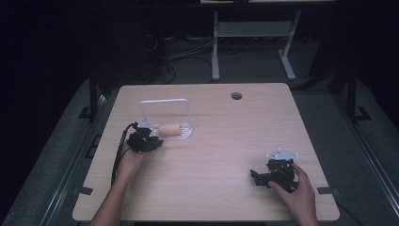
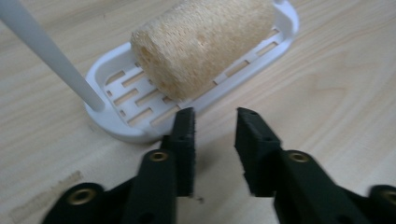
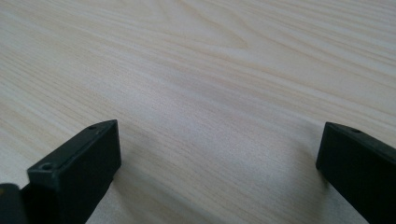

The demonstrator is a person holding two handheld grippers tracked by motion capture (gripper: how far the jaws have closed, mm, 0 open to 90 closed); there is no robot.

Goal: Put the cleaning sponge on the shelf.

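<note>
Left gripper view: loofah [image 2: 205,44] at 12 o'clock looks light, springy; grip mid-body; left gripper [image 2: 215,116] part-open, empty.

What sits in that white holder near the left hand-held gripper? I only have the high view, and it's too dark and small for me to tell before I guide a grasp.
Observer: A tan loofah-like sponge roll lies on its side in the slotted white tray.
Operator: Is the left hand-held gripper touching it?
Observer: No. In the left gripper view, the left hand-held gripper has its jaws apart with nothing between them, tips just short of the tray's rim.
Operator: And the right one, is it carrying anything?
Observer: No. In the right gripper view, the right hand-held gripper has its jaws wide apart over bare wooden table.
</note>
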